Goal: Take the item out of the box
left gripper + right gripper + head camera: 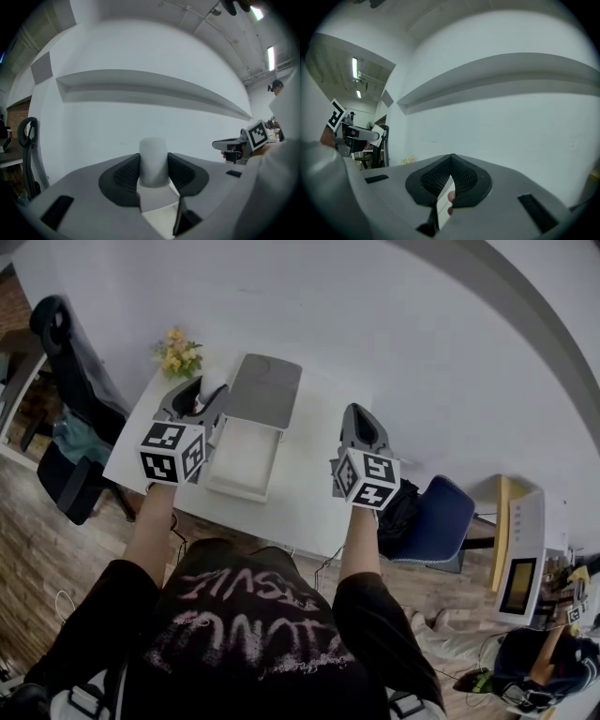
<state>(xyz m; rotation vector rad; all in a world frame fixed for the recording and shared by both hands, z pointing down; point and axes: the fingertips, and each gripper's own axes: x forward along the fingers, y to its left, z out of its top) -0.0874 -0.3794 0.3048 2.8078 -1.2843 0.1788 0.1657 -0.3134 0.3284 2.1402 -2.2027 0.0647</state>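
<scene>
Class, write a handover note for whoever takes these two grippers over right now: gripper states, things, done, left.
Left gripper: fingers shut on the white cylinder, held up left of the box.
Right gripper: shut, empty, right of the box.
Box: open on the white table, grey lid back.
Done: cylinder is out.
Left: probably set it on the table.

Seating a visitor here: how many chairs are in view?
2: a black office chair left of the white table, a blue chair beside its right end. Others may be hidden.
</scene>
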